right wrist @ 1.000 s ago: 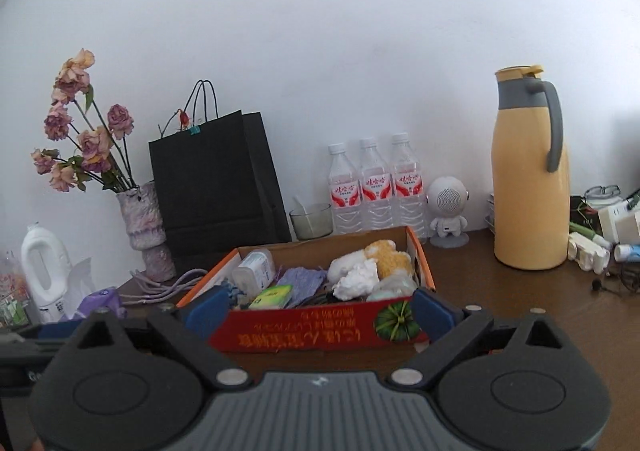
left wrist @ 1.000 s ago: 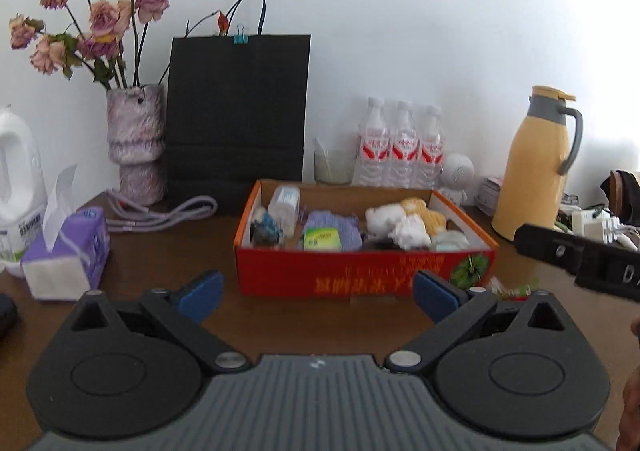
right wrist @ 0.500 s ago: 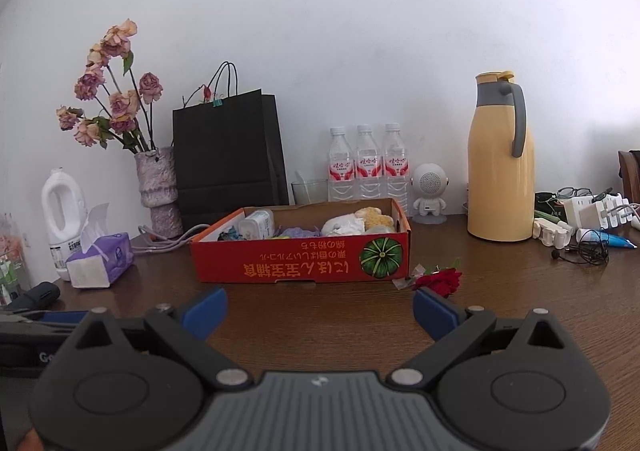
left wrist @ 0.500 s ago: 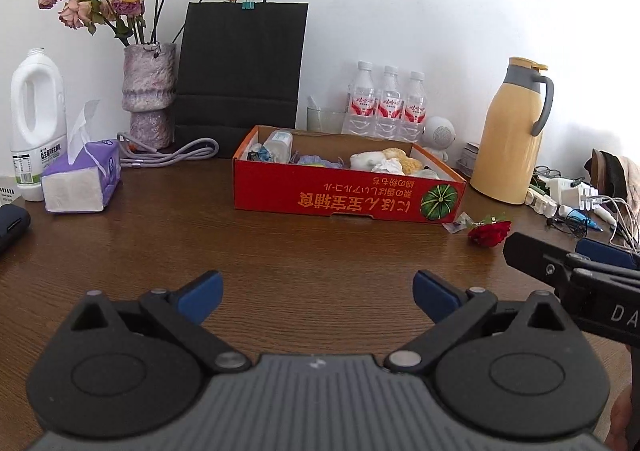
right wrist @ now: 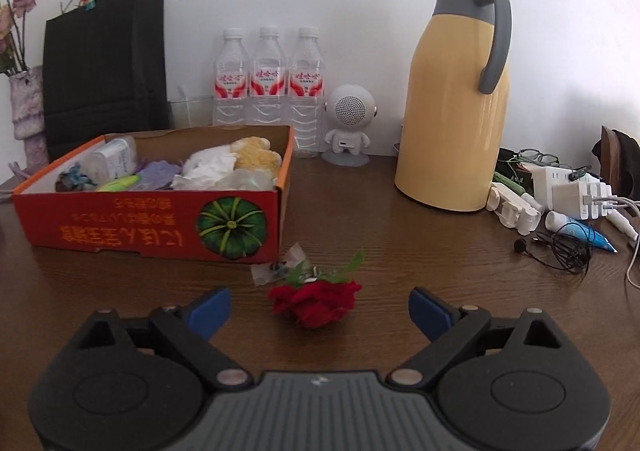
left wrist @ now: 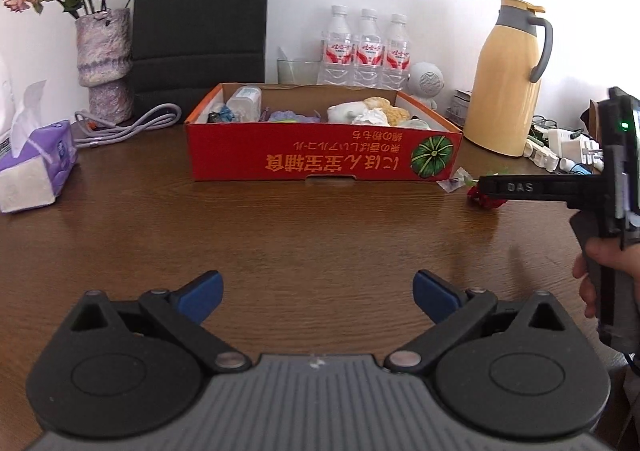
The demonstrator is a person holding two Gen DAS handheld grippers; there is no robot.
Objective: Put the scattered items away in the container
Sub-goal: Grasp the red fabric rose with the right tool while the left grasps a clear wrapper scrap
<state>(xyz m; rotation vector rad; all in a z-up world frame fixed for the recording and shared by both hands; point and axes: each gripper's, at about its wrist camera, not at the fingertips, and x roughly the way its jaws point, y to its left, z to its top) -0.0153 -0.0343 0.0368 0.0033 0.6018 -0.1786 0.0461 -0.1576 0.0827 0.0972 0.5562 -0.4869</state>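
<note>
Right wrist view: the right claw (right wrist: 319,305) hangs released, blue pads wide apart, with the red artificial rose (right wrist: 314,301) lying on the brown table (right wrist: 420,251) between them, untouched. Just beyond the rose sits a small clear wrapper (right wrist: 280,265), and past that the red cardboard box (right wrist: 160,227), already holding tissues, a small bottle and other bits. Right of the box stands a yellow thermos jug (right wrist: 452,107); behind the box, three water bottles (right wrist: 268,79). The left claw (left wrist: 318,299) is likewise released, over bare table short of the box.
</note>
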